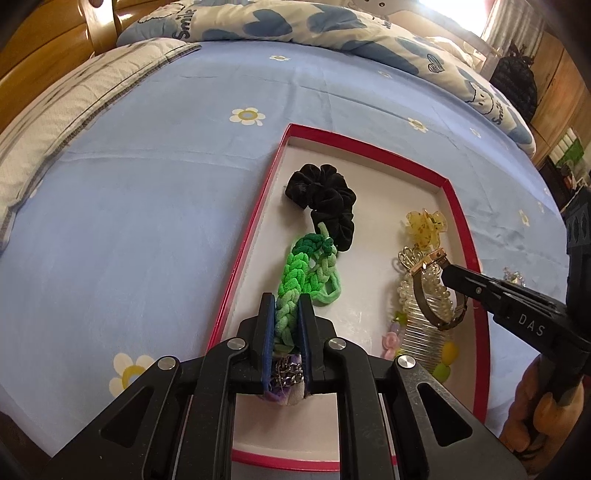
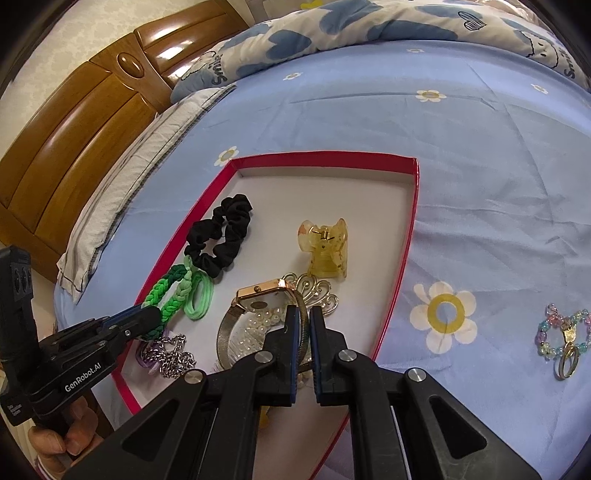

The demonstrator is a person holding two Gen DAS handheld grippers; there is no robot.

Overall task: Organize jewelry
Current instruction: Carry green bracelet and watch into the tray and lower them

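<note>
A red-rimmed tray (image 1: pixel 258 206) (image 2: pixel 410 236) lies on the blue bed. In it are a black scrunchie (image 1: pixel 325 199) (image 2: pixel 225 236), a yellow claw clip (image 1: pixel 424 227) (image 2: pixel 327 249), a pearl comb (image 1: pixel 421 317) and a silver chain (image 2: pixel 170 356). My left gripper (image 1: pixel 286 306) (image 2: pixel 153 321) is shut on a green braided hair tie (image 1: pixel 295 280) (image 2: pixel 173 291), low over the tray's left side. My right gripper (image 2: pixel 303 317) (image 1: pixel 448 275) is shut on the mesh band of a gold watch (image 2: pixel 264 299) (image 1: pixel 432 291), over the comb.
A beaded bracelet with a gold ring (image 2: pixel 563 338) lies on the sheet right of the tray. A folded quilt (image 1: pixel 295 22) sits at the far side, a pillow (image 1: pixel 55 110) to the left, and a wooden headboard (image 2: pixel 74 140) beyond it.
</note>
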